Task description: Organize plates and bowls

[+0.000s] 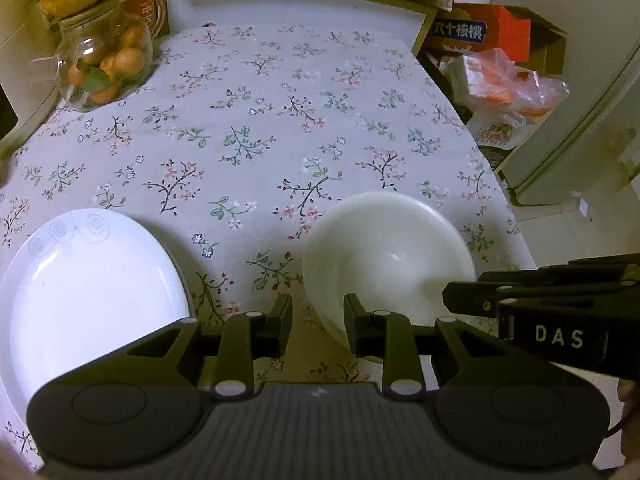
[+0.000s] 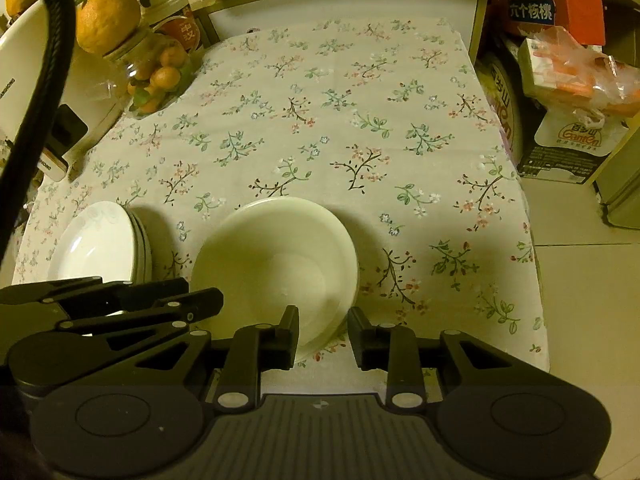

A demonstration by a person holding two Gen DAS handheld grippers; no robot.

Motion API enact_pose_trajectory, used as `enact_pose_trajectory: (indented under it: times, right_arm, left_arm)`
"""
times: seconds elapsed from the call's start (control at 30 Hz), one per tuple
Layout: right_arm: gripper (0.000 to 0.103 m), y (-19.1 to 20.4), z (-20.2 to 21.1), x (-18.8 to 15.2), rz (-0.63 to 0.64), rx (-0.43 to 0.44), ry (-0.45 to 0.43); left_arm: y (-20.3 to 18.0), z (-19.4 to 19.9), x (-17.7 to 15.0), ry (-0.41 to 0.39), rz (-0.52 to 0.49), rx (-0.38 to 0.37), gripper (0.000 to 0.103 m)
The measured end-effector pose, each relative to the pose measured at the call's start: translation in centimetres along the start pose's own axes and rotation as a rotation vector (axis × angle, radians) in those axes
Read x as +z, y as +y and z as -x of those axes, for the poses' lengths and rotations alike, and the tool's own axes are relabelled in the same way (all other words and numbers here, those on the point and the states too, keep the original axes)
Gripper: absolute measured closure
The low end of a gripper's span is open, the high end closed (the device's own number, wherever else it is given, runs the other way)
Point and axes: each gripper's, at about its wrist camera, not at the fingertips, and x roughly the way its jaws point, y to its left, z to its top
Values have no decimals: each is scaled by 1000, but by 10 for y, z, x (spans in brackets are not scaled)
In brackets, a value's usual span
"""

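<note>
Floral-cloth counter (image 2: pixel 360 120): stacked white bowls (image 2: pixel 276 264), plate stack (image 2: pixel 100 244) (perhaps three). Left tongs (image 1: pixel 318 320) and right tongs (image 2: pixel 323 332) both apart, astride bowl rims, gripping nothing.

Middle and far tablecloth (image 2: pixel 320 120) lie bare, easy passage. Near edge crowded: plate stack (image 2: pixel 100 244) left, bowl stack (image 2: pixel 276 256) centre, narrow gap btwn. Fruit jar (image 2: pixel 156 72) blocks far-left corner; boxes (image 2: pixel 560 12) beyond right edge.
</note>
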Motion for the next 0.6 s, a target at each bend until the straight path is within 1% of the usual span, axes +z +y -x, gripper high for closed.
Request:
enact_pose_trajectory:
  times: [0.1, 0.17, 0.33, 0.43, 0.5, 0.6]
  right_arm:
    - [72, -3, 4, 1, -11, 3, -18]
    - [66, -5, 6, 2, -18, 2, -25]
    - [61, -6, 5, 3, -24, -9, -31]
    - [58, -8, 5, 4, -32, -16, -32]
    - [55, -9, 4, 5, -43, -23, -34]
    - [48, -11, 3, 6, -58, -29, -39]
  left_arm:
    - [2, 1, 2, -9, 9, 6, 74]
    - [3, 1, 2, -9, 12, 7, 74]
    - [6, 0, 3, -4, 32, 1, 72]
    - [7, 0, 4, -11, 34, 6, 67]
    - [9, 0, 5, -16, 43, 10, 61]
    - [12, -1, 7, -27, 46, 20, 56]
